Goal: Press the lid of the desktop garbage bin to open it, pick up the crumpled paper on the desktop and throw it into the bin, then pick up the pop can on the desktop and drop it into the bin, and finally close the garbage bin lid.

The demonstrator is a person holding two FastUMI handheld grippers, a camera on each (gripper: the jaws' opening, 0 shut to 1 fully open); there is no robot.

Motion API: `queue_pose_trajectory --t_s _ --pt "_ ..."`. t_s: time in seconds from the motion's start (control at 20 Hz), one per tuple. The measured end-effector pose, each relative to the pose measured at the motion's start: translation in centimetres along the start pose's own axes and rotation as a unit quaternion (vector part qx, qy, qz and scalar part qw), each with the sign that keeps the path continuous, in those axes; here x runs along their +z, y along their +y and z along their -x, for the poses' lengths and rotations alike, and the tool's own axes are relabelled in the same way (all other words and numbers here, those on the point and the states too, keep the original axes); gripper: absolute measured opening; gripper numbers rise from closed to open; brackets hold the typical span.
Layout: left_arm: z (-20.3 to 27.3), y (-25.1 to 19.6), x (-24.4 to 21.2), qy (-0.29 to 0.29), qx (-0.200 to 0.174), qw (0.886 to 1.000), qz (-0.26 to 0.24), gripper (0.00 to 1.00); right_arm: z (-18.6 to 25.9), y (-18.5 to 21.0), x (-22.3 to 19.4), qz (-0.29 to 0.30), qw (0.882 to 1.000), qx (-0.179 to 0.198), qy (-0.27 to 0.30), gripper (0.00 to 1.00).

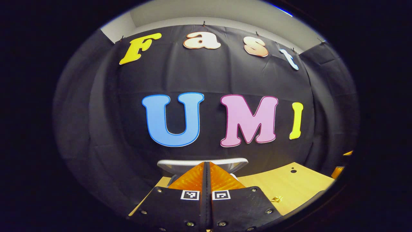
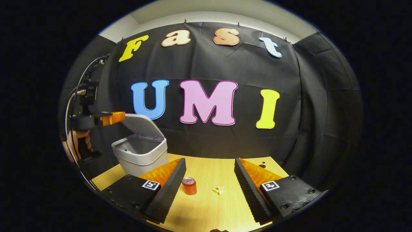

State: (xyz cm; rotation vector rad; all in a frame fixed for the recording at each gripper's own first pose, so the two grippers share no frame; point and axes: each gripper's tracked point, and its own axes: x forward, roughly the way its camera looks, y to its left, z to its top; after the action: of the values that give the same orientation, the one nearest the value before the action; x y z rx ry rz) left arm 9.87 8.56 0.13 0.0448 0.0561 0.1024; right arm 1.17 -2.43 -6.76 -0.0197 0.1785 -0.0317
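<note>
On the wooden desktop [image 2: 206, 206], crumpled paper [image 2: 219, 190] beside the pop can [image 2: 189, 186] lies between the right gripper [image 2: 209, 190] fingers, spread wide; bin [image 2: 141, 154] lid up, left gripper [image 1: 207, 175] pressed together above it; suggest lowering squarely onto paper, avoiding the can.

A recording booth, staged rather than lived in: black cloth wall [image 2: 209, 141] pinned up by clips beneath a plain pale wall [image 2: 219, 11], and a bare light-wood desk [image 2: 209, 206] in front.
</note>
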Motion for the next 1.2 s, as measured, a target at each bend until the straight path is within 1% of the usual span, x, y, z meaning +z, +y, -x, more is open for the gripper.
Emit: queue_pose_trajectory --t_s 0.2,0.4,0.5,0.6,0.65,0.7,0.75,0.8,0.9,0.95,1.1,1.2 --pt "2.4 -1.1 4.0 -0.046 -0.003 0.999 0.016 0.01 -0.4 0.1 -0.8 -0.008 1.000 0.004 0.019 0.98" --pt "5.2 -2.3 5.5 -0.069 0.001 0.998 0.017 0.01 -0.8 0.0 -1.2 -0.002 1.000 0.007 0.025 0.98" --pt "6.3 -3.4 5.3 -0.070 -0.003 0.997 0.021 0.01 -0.9 -0.2 -1.4 0.001 1.000 0.006 0.027 0.98" --pt "7.3 -4.9 4.3 -0.066 -0.020 0.997 0.021 0.01 -1.3 -0.5 -1.8 0.002 0.999 0.006 0.034 0.98" --pt "7.9 -5.5 3.7 -0.064 -0.026 0.997 0.019 0.03 -1.4 -0.5 -1.8 0.001 0.999 0.006 0.037 0.98" --pt "8.1 -6.0 3.1 -0.062 -0.031 0.997 0.017 0.11 -1.4 -0.6 -1.7 -0.001 0.999 0.006 0.037 0.98" --pt "8.3 -6.6 2.2 -0.054 -0.036 0.998 0.015 0.17 -1.6 -0.7 -1.4 -0.002 0.999 0.006 0.033 0.98" --pt "8.5 -7.1 1.4 -0.044 -0.038 0.998 0.014 0.29 -1.6 -0.7 -1.2 -0.003 1.000 0.006 0.030 0.98" --pt "8.4 -8.2 -0.3 -0.022 -0.048 0.998 0.018 0.80 -2.0 -0.9 -1.0 0.000 1.000 0.007 0.024 0.98" --pt "8.7 -8.5 -0.5 -0.021 -0.050 0.998 0.023 0.87 -2.1 -1.1 -1.1 0.002 1.000 0.008 0.024 0.98" --pt "9.1 -9.0 -0.3 -0.030 -0.052 0.997 0.038 0.87 -2.9 -1.8 -1.7 0.006 0.999 0.006 0.030 0.98" --pt "9.1 -8.9 -0.6 -0.025 -0.048 0.998 0.035 0.87 -4.1 -2.4 -2.7 0.005 0.999 0.005 0.053 0.98"
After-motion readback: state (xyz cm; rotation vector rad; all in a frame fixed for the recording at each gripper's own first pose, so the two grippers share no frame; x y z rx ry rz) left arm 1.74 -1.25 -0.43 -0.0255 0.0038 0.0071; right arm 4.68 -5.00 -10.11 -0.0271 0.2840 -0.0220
